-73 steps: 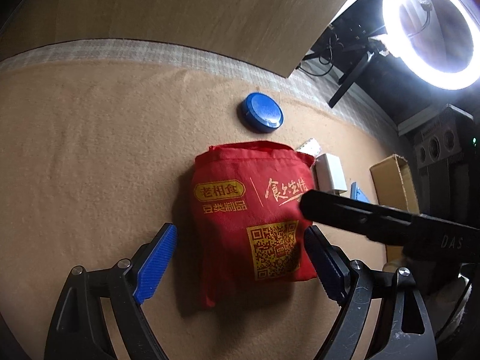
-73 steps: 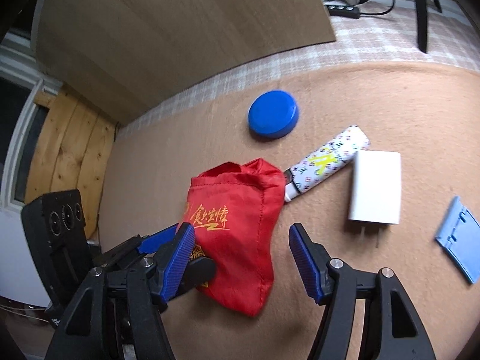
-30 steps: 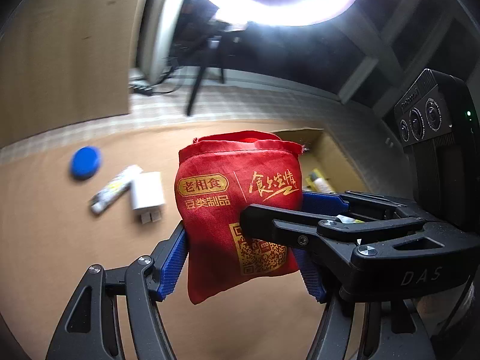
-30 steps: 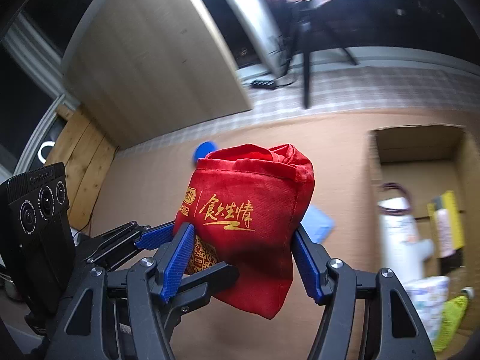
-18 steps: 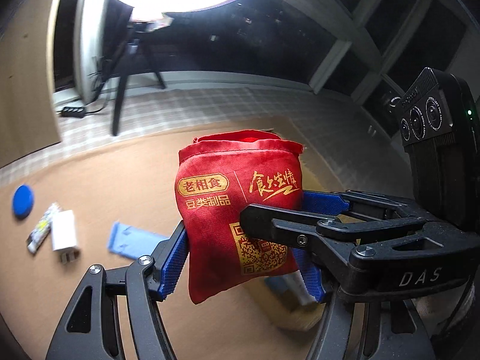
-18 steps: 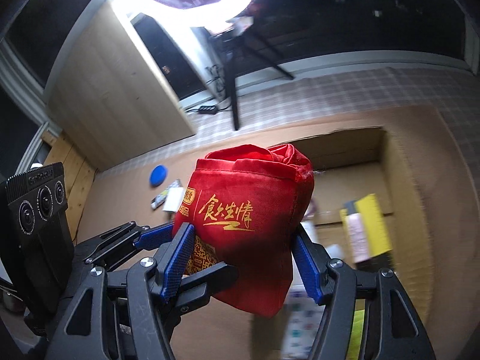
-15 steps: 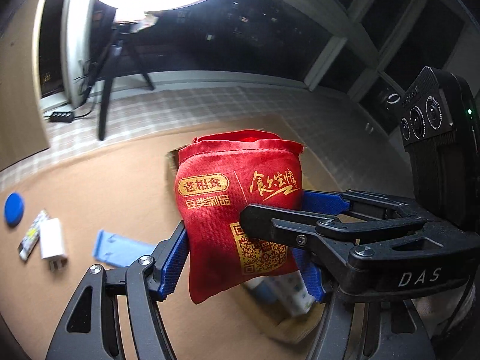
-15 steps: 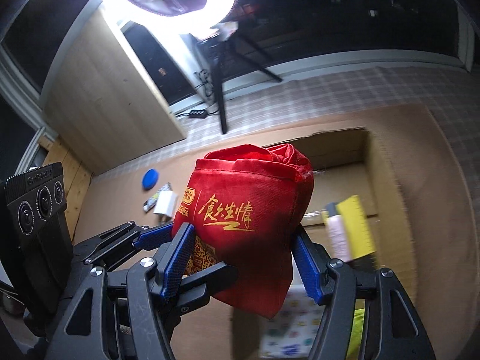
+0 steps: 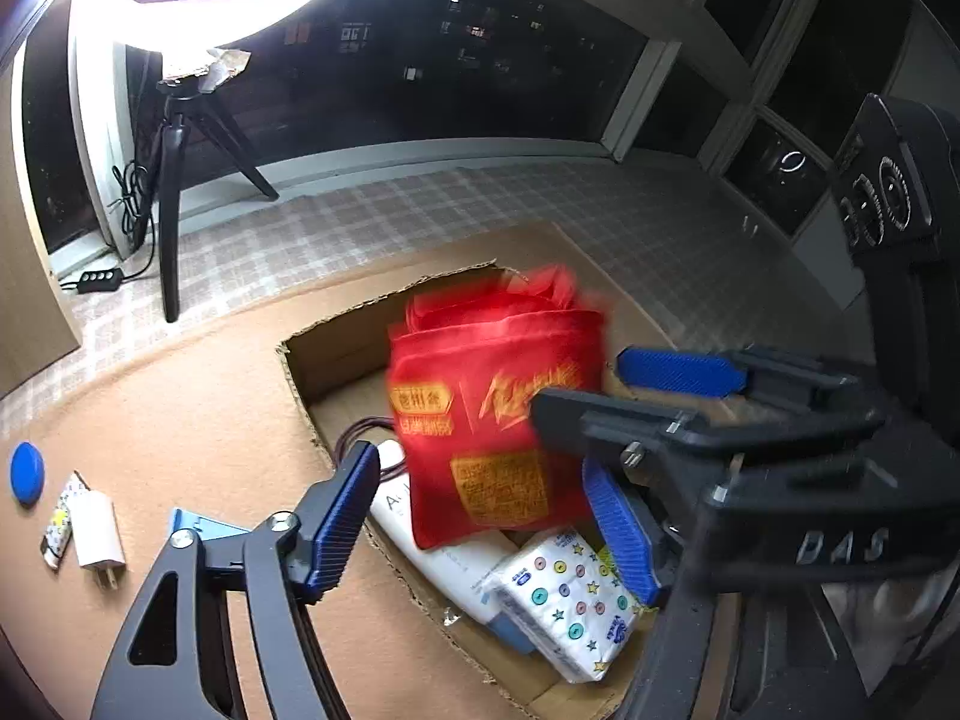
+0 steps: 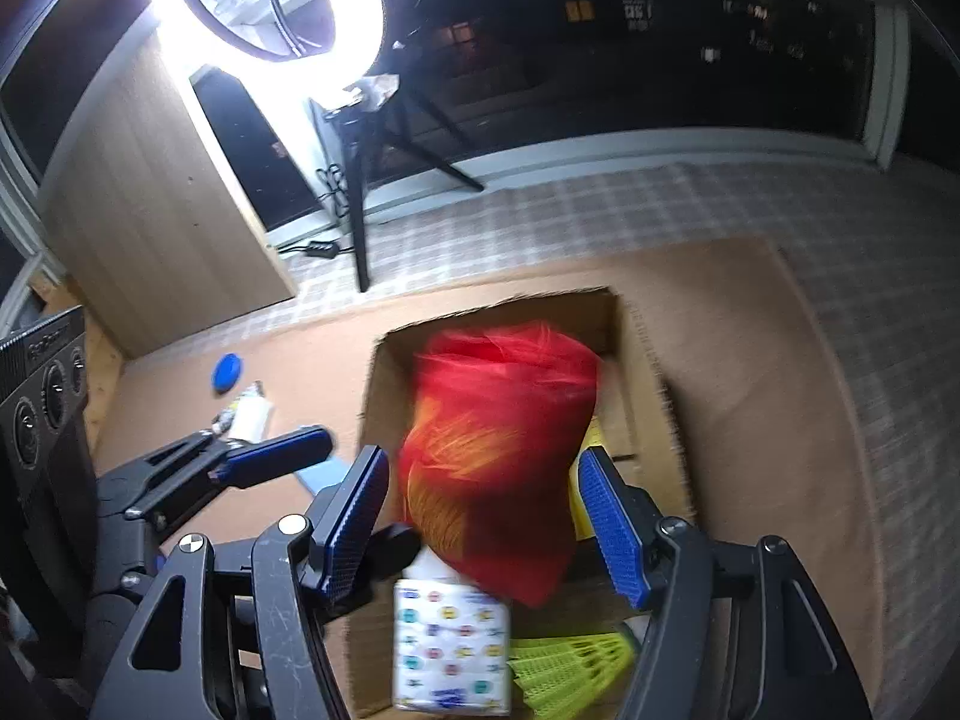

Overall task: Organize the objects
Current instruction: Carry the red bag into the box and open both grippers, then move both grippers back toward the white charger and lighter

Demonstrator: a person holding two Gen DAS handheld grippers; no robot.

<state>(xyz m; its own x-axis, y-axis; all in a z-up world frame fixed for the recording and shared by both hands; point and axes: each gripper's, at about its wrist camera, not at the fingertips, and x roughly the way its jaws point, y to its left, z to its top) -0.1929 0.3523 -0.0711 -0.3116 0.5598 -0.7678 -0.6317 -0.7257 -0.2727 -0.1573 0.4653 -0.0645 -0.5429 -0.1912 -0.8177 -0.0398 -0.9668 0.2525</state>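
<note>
left gripper: my jaws have just been opening; the blue pads stand clear of the red bag on both sides, a gap showing at each. Released.
right gripper: my jaws stand apart; the bag sits between the pads but I see a gap at each pad. Nothing clamped as far as the blur lets me judge.
red bag: one, motion-blurred in both views, between both my pairs of pads and over the open cardboard box. Cannot tell if it touches what lies under it.
box contents: one white bottle; one tissue pack with coloured dots; one yellow item, mostly hidden by the bag; one green mesh thing at the near edge.
mat, outside the box: one blue disc, one patterned tube, one white charger, one light blue plastic piece. Tube and charger lie side by side, touching.
background: one ring light on one tripod.
</note>
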